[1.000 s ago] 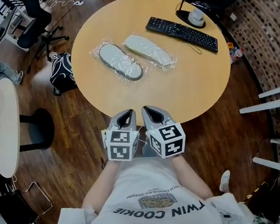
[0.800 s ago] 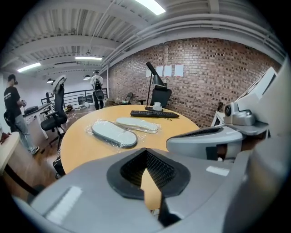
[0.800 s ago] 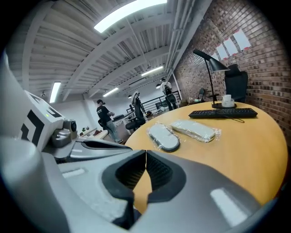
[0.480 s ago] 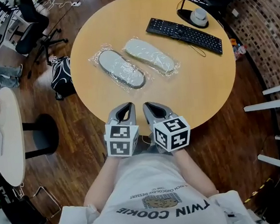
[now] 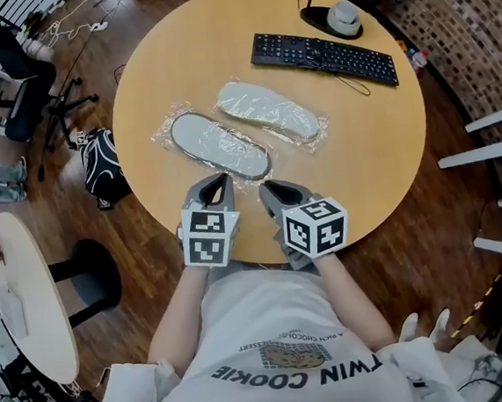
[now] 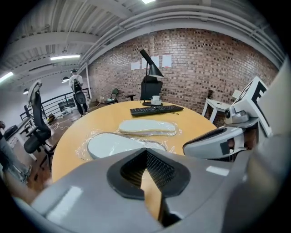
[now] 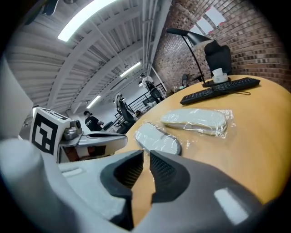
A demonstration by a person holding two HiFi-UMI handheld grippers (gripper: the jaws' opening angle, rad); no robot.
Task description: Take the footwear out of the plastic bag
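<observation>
Two pale flat slippers lie side by side on the round wooden table (image 5: pixel 362 158), each sealed in its own clear plastic bag: the nearer, grey-rimmed one (image 5: pixel 219 145) (image 6: pixel 113 144) (image 7: pixel 157 138) and the farther one (image 5: pixel 269 111) (image 6: pixel 148 127) (image 7: pixel 198 119). My left gripper (image 5: pixel 218 179) (image 6: pixel 145 149) hovers over the table's near edge, just short of the nearer slipper's bag, jaws shut and empty. Beside it, my right gripper (image 5: pixel 266 187) (image 7: pixel 146 154) has a narrow gap between its jaws, which are opening with nothing between them.
A black keyboard (image 5: pixel 322 58) and a lamp base with a cup (image 5: pixel 342 17) sit at the table's far side. On the floor to the left are a black backpack (image 5: pixel 102 166) and a white side table (image 5: pixel 22 297). A white chair (image 5: pixel 493 146) stands on the right.
Both grippers have moved forward from in front of the table to over its near edge, closer to the nearer bagged slipper.
</observation>
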